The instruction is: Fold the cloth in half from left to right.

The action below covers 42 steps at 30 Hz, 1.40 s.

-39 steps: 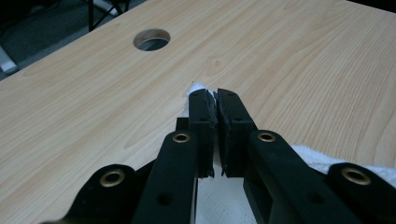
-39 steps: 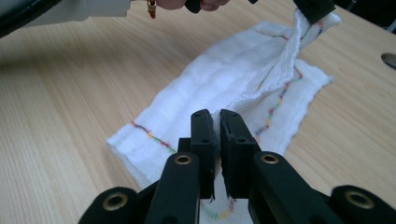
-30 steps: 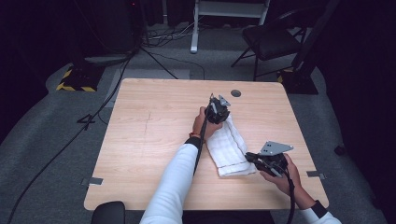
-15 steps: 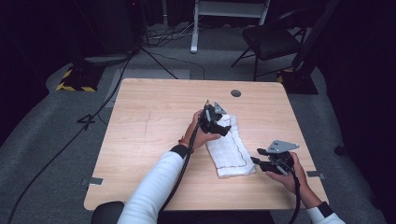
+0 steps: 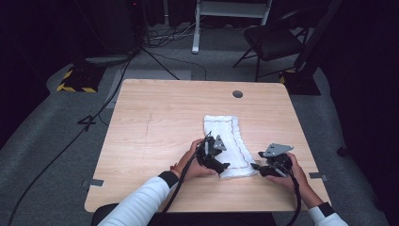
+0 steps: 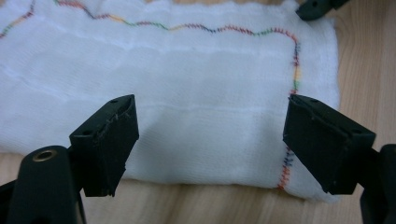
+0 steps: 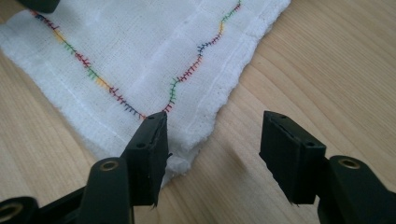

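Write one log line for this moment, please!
stage: cloth folded | white cloth: flat on table | left tool: open, jaws just opened, over cloth's near end | right tool: open, jaws just opened, at cloth's corner

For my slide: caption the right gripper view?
Open right gripper poised at the corner of a folded white cloth on the wooden table.

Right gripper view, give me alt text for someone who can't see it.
A folded white cloth with wavy multicoloured stitching lies on a light wooden table, one corner pointing at the camera. The open black tongs straddle that corner, nothing gripped.
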Available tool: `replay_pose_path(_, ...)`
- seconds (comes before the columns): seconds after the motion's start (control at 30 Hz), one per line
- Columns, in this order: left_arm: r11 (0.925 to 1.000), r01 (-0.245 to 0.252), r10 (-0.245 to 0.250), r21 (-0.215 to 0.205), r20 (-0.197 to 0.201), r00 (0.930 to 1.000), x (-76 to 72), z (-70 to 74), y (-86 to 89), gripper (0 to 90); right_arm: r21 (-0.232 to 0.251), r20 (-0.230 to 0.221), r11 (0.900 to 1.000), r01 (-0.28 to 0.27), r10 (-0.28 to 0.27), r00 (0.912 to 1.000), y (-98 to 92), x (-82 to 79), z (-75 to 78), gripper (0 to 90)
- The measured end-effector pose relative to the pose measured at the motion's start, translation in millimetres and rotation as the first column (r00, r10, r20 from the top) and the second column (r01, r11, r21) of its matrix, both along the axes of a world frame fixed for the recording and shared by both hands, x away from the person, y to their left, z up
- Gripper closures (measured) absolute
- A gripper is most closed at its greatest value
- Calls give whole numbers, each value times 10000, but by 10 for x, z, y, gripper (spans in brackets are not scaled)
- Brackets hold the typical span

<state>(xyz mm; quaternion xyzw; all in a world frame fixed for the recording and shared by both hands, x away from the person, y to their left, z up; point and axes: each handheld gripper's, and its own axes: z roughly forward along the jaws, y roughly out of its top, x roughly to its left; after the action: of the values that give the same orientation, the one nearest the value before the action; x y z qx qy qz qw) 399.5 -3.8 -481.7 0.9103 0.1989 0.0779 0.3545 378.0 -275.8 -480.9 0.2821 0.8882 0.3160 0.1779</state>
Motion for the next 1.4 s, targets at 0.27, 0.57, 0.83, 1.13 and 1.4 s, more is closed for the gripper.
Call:
replay_pose_path(0.27,9978,-482,477,450,115,9988,-75,-101,18,202,258,-212,9997,-8,13,9998,-33,29,-48,410)
replay_pose_path(0.57,9966,-606,602,560,80,9982,-167,-97,109,210,411,-475,9990,-201,221,9986,23,-78,-58,423)
replay_pose_path(0.83,9978,-596,610,275,-524,9968,-201,-124,281,210,555,-436,9980,-288,312,9986,110,-220,-74,442)
replay_pose_path(1.13,9974,-563,587,460,-519,9969,-256,-110,458,202,620,-588,9955,-716,753,9954,224,-345,-66,407)
replay_pose_path(1.4,9944,-793,816,703,-299,9962,-329,-87,608,202,671,-56,9961,-566,571,9983,158,-316,48,392)
